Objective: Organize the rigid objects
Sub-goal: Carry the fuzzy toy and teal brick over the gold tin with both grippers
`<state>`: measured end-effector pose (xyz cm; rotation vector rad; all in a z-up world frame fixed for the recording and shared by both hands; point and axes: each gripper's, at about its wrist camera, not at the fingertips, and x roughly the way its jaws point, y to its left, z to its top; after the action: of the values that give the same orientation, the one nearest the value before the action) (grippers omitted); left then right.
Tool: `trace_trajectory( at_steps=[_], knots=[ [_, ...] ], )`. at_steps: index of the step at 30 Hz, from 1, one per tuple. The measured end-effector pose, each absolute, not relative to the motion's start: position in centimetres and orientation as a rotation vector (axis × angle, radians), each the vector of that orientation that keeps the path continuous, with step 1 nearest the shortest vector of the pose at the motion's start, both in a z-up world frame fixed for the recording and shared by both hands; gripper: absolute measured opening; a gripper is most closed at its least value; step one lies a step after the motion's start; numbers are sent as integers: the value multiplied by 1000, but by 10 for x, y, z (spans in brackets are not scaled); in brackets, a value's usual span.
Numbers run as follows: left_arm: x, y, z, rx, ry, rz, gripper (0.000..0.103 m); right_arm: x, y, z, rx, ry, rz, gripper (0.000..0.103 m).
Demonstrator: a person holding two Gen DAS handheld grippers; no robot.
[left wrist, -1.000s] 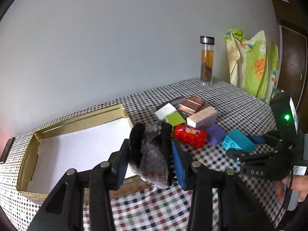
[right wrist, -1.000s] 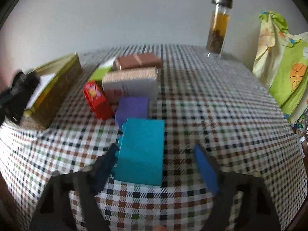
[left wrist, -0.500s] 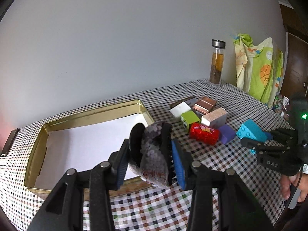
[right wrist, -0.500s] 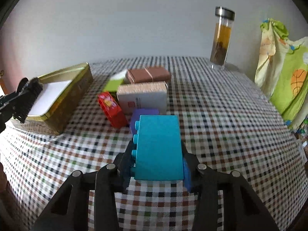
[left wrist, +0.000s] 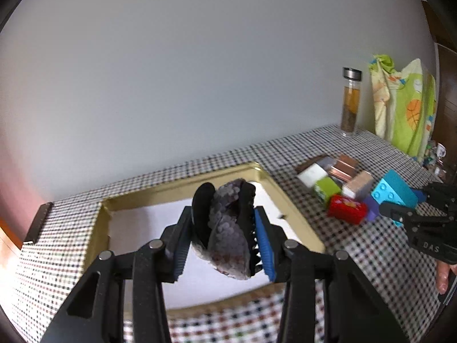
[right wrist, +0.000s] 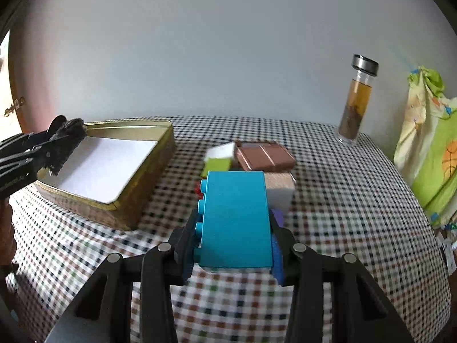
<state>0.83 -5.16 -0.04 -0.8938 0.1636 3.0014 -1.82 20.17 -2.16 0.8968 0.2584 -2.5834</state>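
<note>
Now lifted off the checked tablecloth: teal studded plastic brick, right gripper clamping its flat sides after closing in. Left gripper squeezing black sequinned hair claw, hovering over gold metal tin w/ white liner. Brick looking light, stiff, slick; gripping mid-sides. Plain grey wall behind.

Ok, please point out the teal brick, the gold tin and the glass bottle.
teal brick (right wrist: 235,217), right wrist view, on its broad top face.
gold tin (right wrist: 148,168), right wrist view, on its outer side wall.
glass bottle (right wrist: 357,103), right wrist view, on its amber middle.
</note>
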Motion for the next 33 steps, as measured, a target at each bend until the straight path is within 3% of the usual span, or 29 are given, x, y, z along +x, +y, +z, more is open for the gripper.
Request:
trace_trajectory(
  at_steps=[17,33],
  knots=[
    [-41,-93,-6,-1016,70,3033,41,-35,118,0,807,306,-2485,45],
    [-73,-132,-21,-1183,-64,2995,41,-77,50,-15,903,292,-2403,45]
  ],
)
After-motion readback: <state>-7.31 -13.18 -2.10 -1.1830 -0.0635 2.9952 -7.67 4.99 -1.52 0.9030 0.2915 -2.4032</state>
